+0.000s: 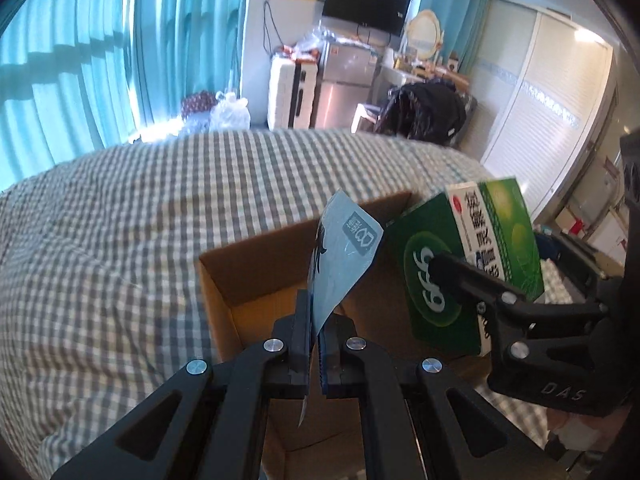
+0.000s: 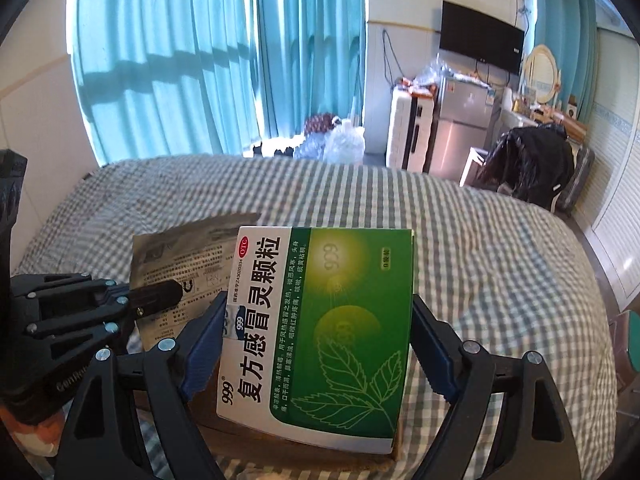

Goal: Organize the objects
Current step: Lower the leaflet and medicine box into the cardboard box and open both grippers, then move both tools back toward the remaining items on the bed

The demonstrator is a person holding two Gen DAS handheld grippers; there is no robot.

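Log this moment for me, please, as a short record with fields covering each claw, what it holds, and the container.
left claw: shut on blue sachet, held above the box
right claw: shut on green medicine box
container: open cardboard box, inside not fully in view
surface: checked bedspread
background: teal curtains

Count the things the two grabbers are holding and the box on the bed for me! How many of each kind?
Green medicine box, held in the right gripper: 1
Blue flat packet, pinched in the left gripper: 1
Open cardboard box on the checked bed: 1
Total: 3 things
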